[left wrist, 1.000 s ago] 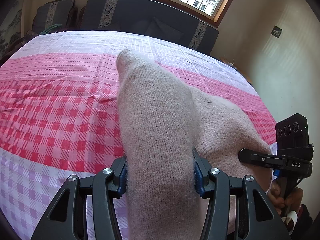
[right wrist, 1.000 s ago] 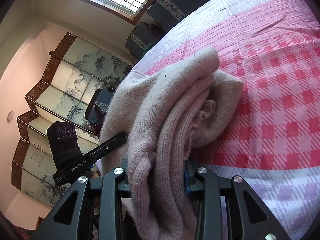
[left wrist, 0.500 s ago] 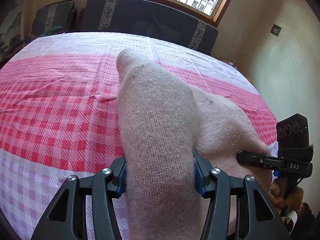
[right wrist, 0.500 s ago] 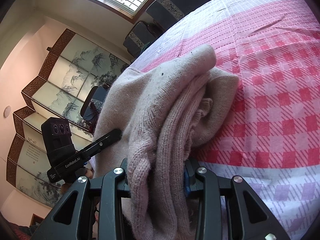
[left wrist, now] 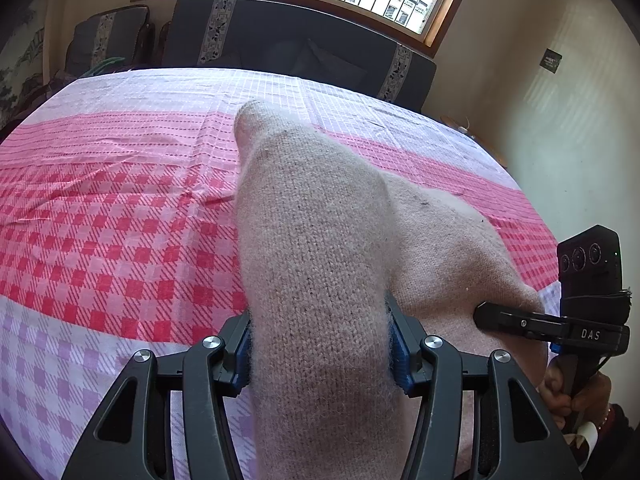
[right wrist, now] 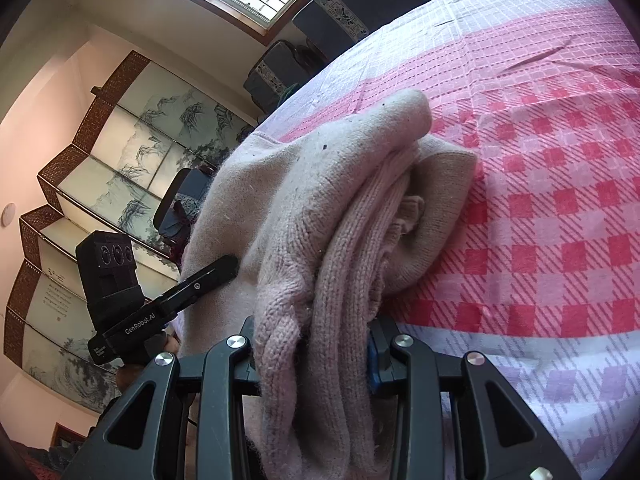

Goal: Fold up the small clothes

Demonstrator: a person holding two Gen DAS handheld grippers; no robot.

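A pale pink knitted garment lies bunched on the pink checked cloth. My left gripper is shut on a thick fold of it at the near edge; the knit fills the gap between the jaws. My right gripper is shut on the bundled layers of the same garment, whose folded edges show in the right wrist view. Each gripper shows in the other's view: the right one at the garment's right side, the left one at its left side.
The checked cloth covers a wide table that stretches away from me. A dark sofa and a window stand beyond its far edge. A painted folding screen stands to the left. A wall is at the right.
The right wrist view has shifted slightly, so the garment bundle sits a little lower and nearer in it. The left gripper and its hold look unchanged.
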